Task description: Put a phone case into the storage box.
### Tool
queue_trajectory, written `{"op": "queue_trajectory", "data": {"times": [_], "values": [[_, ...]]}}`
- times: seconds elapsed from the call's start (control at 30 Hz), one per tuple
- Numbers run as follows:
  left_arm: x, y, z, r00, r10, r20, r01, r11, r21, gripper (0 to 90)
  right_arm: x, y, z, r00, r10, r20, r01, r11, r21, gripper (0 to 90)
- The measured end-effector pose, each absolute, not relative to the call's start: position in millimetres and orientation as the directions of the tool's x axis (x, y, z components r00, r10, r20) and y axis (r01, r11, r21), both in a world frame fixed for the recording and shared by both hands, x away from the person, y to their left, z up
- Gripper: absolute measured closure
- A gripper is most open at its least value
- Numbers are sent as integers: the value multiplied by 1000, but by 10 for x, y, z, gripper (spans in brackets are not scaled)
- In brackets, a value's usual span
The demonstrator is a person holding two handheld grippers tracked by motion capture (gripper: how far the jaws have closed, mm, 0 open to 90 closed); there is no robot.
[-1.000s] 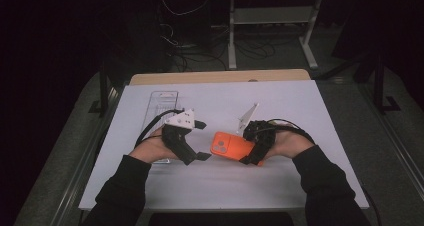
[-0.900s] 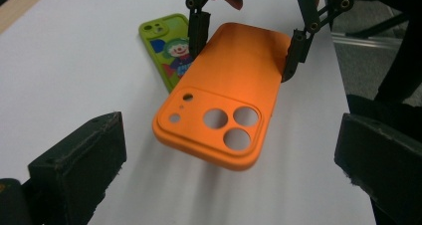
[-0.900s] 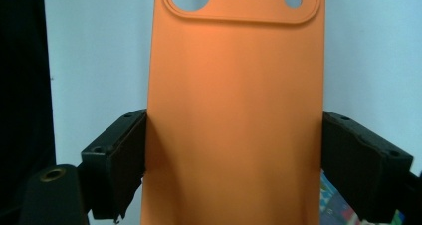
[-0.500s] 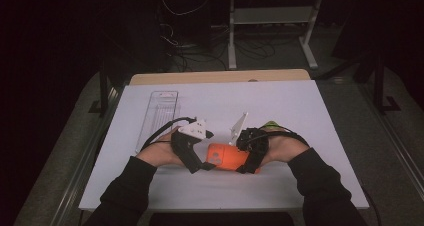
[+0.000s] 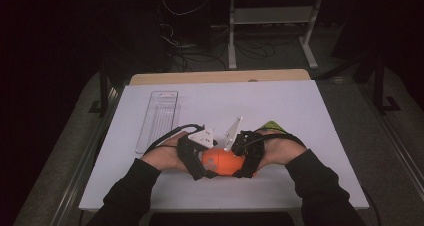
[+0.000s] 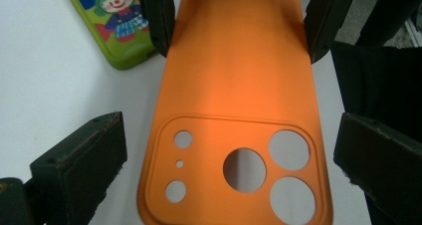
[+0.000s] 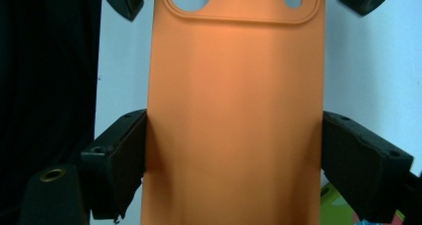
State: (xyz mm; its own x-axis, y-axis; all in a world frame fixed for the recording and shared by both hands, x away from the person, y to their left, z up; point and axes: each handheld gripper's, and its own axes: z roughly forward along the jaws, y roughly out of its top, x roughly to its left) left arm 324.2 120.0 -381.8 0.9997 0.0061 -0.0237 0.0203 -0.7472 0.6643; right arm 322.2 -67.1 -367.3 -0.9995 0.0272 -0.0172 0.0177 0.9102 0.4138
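While both grippers meet low in the middle of the high view, the orange phone case (image 5: 222, 162) sits between them above the white table (image 5: 300, 116). The right gripper (image 7: 234, 155) grasps the case's plain end — its pads press both long edges. The left gripper (image 6: 226, 170) straddles the camera-cutout end with its jaws released, a gap showing on each side. At the upper left of the left gripper view lies a green cartoon-print phone case (image 6: 117, 23).

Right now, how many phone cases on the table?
2: the orange case between both grippers near the front edge, and a green cartoon case lying just beyond it. More may be hidden behind hands.
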Motion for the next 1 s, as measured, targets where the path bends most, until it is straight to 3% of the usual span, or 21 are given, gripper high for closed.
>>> {"op": "queue_trajectory", "data": {"times": [0.4,1.0], "values": [[3229,1172,-3852,999,-8,-41,21,-756,654,4,3190,-661,-3618,-999,11,-31,-3,904,427,151],[3225,1192,-3854,997,-20,-71,33,-743,668,141,3174,-649,-3609,-999,0,-35,-15,904,427,150]]}}
